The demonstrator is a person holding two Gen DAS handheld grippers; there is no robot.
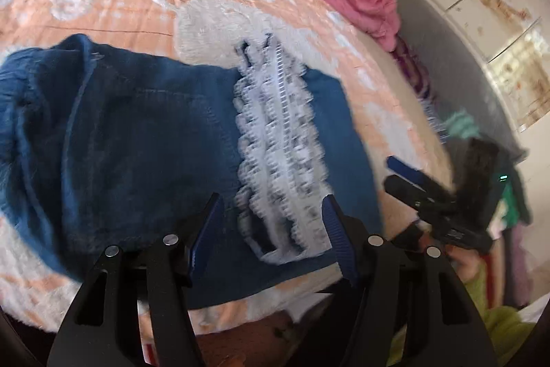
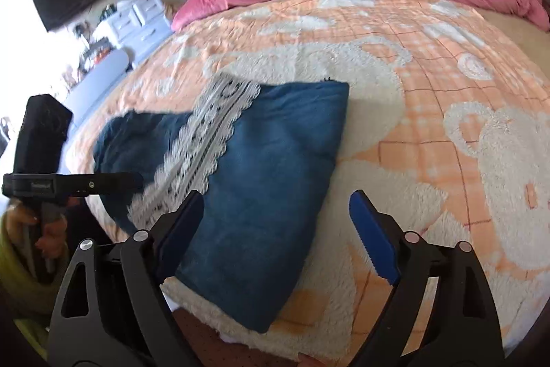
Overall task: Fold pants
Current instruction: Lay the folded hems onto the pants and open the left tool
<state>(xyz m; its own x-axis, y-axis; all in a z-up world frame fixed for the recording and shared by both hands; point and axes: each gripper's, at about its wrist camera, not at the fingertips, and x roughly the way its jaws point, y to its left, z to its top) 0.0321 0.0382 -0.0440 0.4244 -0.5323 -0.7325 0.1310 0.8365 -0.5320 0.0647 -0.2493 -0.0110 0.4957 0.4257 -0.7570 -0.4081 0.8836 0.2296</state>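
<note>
we hold our left gripper (image 1: pixel 271 229) and right gripper (image 2: pixel 275 229) level above the folded blue pants (image 2: pixel 268 167) on the bed (image 2: pixel 447 33), both spread wide, gripping nothing.

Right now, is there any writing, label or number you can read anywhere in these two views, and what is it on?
No text can be read in either view.
Left hand-held gripper: a small pale mark on its black side in the right wrist view, too blurred to read.
Blue pants: white lace strip only, no label showing.
Wall art panels: pictures, no lettering visible.
</note>
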